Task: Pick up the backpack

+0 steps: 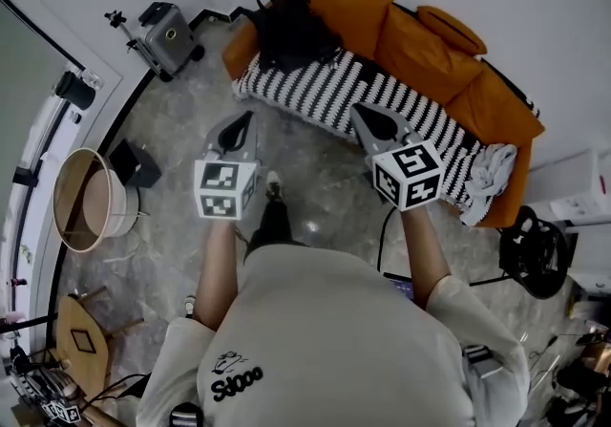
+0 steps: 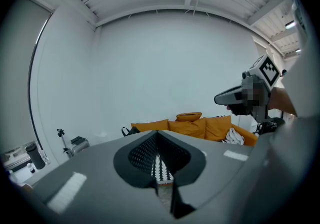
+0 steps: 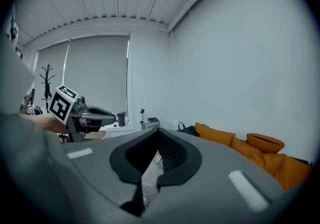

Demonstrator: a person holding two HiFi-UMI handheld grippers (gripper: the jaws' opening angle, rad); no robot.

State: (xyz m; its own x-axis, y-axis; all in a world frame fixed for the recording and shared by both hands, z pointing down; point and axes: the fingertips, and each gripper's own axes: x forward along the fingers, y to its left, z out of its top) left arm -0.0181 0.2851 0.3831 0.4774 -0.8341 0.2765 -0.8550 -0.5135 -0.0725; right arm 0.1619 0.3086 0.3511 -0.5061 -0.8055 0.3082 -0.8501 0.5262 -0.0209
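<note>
On the left end of an orange sofa (image 1: 430, 48), a black backpack (image 1: 291, 29) slumps against the cushions at the edge of a striped throw (image 1: 382, 100). The left hand-held gripper (image 1: 243, 124) and right hand-held gripper (image 1: 363, 115) hover over the floor, well short of it, jaws together and empty. The soft fabric will likely sag and fold when lifted, and its weight cannot be judged. The top loop looks the surest hold.

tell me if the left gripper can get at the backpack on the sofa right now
Probably not yet. The left gripper is short of the backpack and its fingers are shut, though nothing visible blocks the way.
</note>
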